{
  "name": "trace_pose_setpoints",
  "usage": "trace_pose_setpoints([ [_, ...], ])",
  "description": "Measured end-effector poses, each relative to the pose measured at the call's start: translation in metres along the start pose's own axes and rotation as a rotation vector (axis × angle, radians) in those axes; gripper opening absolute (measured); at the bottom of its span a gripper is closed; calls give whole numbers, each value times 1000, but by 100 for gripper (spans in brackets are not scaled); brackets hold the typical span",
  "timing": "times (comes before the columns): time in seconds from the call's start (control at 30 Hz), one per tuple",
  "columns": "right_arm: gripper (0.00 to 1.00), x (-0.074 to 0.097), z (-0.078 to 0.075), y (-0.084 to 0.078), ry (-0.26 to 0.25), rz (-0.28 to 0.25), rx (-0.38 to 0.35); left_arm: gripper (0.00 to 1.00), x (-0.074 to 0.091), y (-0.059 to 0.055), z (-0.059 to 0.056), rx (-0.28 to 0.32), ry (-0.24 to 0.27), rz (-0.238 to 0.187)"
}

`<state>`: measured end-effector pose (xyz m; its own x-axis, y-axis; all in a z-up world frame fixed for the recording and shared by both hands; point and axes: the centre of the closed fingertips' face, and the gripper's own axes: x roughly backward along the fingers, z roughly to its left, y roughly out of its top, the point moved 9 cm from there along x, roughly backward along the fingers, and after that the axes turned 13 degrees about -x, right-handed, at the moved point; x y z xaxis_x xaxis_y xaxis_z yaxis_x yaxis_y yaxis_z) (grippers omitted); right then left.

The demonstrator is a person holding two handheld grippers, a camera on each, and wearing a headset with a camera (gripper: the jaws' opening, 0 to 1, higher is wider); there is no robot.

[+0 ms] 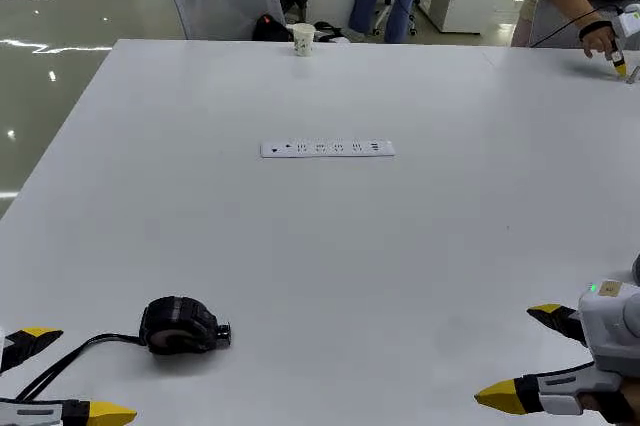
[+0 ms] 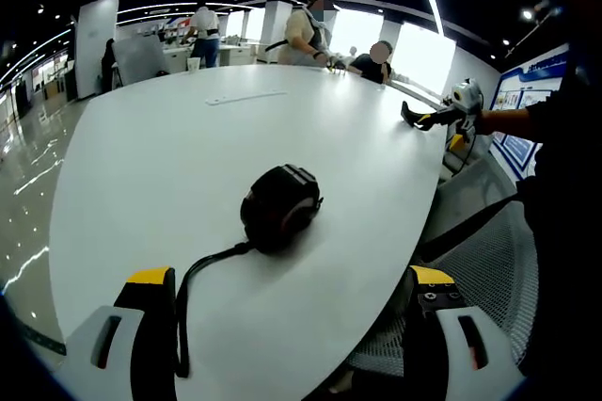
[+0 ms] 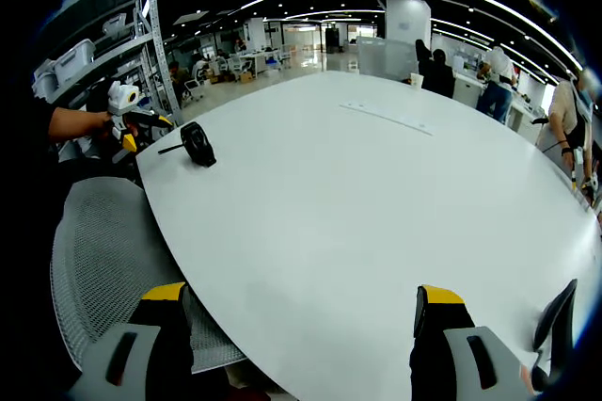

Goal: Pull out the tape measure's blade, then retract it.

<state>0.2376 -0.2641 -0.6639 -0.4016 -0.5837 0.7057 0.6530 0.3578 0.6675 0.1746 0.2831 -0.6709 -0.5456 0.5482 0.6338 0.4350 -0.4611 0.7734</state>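
Observation:
A black tape measure lies on the white table near its front left, with a black strap trailing to the left. My left gripper stands open just left of it, jaws wide apart and nothing between them. In the left gripper view the tape measure sits a short way ahead of the open left gripper, its strap running toward the left jaw. My right gripper is open at the table's front right, far from the tape. In the right gripper view, the right gripper is open over the table edge; the tape measure lies far off.
A white power strip lies mid-table. A paper cup stands at the far edge. Another person's hand works at the far right corner. A mesh chair stands by the near table edge.

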Motion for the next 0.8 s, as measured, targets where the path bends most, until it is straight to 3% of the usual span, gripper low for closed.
trace_pose_setpoints([
  [0.17, 99, -8, 1, 5, 23, 12, 26, 99, -5, 3, -1, -9, -91, 31],
  [0.27, 99, -12, 3, 10, 39, 16, 35, 99, -7, 8, 1, -27, -110, 34],
  [0.33, 99, -15, 2, 12, 22, 36, 81, 99, -8, 11, 2, -44, -119, 44],
  [0.43, 99, -22, 7, 12, 63, 62, 66, 99, -11, 14, 3, -77, -141, 62],
  [0.5, 99, -26, 8, 13, 75, 64, 95, 99, -14, 16, 4, -99, -155, 78],
  [0.67, 99, -34, 13, 18, 96, 60, 114, 99, -23, 22, 9, -163, -181, 112],
  [0.8, 99, -39, 14, 19, 99, 86, 154, 99, -27, 28, 13, -207, -195, 131],
])
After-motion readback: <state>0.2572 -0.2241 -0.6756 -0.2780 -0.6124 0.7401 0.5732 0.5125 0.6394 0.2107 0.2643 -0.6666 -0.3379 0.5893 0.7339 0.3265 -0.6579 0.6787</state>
